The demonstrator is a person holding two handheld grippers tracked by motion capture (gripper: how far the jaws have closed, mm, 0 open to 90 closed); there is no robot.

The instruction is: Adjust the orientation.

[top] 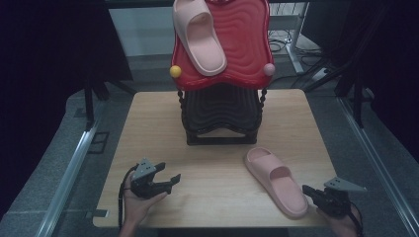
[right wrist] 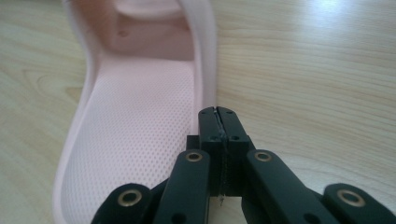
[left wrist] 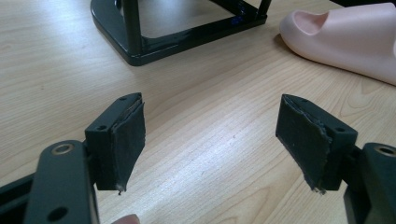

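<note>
Pink slipper (right wrist: 140,154) beside right claw (right wrist: 218,112), pressed together on nothing, left claw (left wrist: 210,140) wide apart, empty.

Wooden table (top: 148,128), grey floor (top: 49,163), dark curtains (top: 44,39), cables (top: 279,44) behind

Two pink slippers (top: 275,181); one rack (top: 221,106); one table (top: 148,133).

Overhead light is brightening the desk (top: 148,128) while the surroundings are lying dark. Glare is washing out the wood's far corner in the right gripper view; nearby gripper parts are blurring.
</note>
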